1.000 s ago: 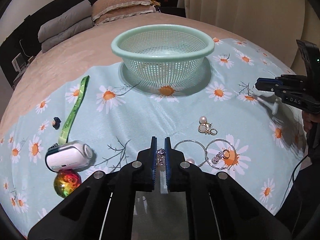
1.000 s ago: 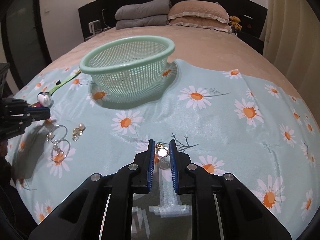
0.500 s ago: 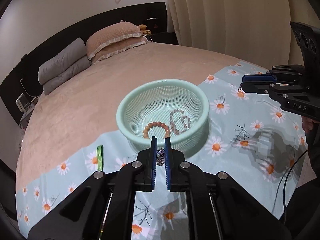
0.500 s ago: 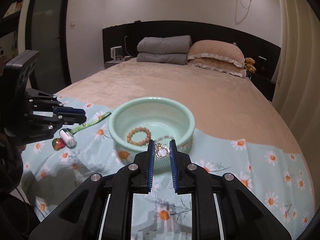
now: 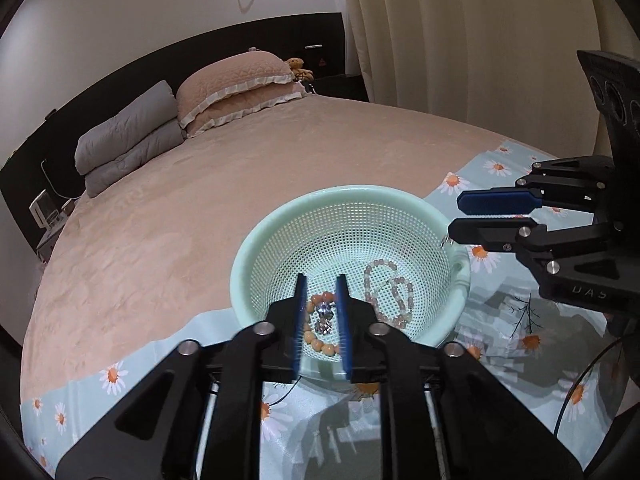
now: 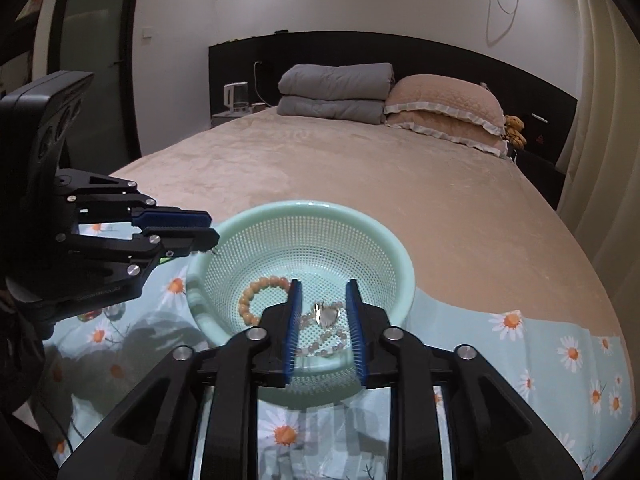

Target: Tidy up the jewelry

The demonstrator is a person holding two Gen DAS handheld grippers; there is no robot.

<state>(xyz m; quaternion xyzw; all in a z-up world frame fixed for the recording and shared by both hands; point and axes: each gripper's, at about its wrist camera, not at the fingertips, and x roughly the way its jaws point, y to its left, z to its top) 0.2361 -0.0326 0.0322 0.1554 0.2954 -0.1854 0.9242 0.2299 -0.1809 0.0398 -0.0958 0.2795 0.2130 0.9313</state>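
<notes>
Mint-green plastic mesh, the basket (image 5: 348, 236) sits on the daisy-print cloth (image 6: 560, 344) spread over the bed, and both grippers hang above it; the left gripper (image 5: 321, 312) has its fingers parted with a small silver trinket (image 5: 325, 317) showing between them, apparently free of the pads and over the amber bead bracelet (image 5: 316, 340) on the basket floor; the right gripper (image 6: 323, 312) has its fingers wider apart, a silver pendant (image 6: 327, 314) in the gap touching neither pad, above the pale bead bracelet (image 6: 320, 340); whether either piece is falling or already lies on the mesh I cannot tell; both lie straight below and ahead of their own fingers, inside the rim, so the coming move is probably a plain lift away.
</notes>
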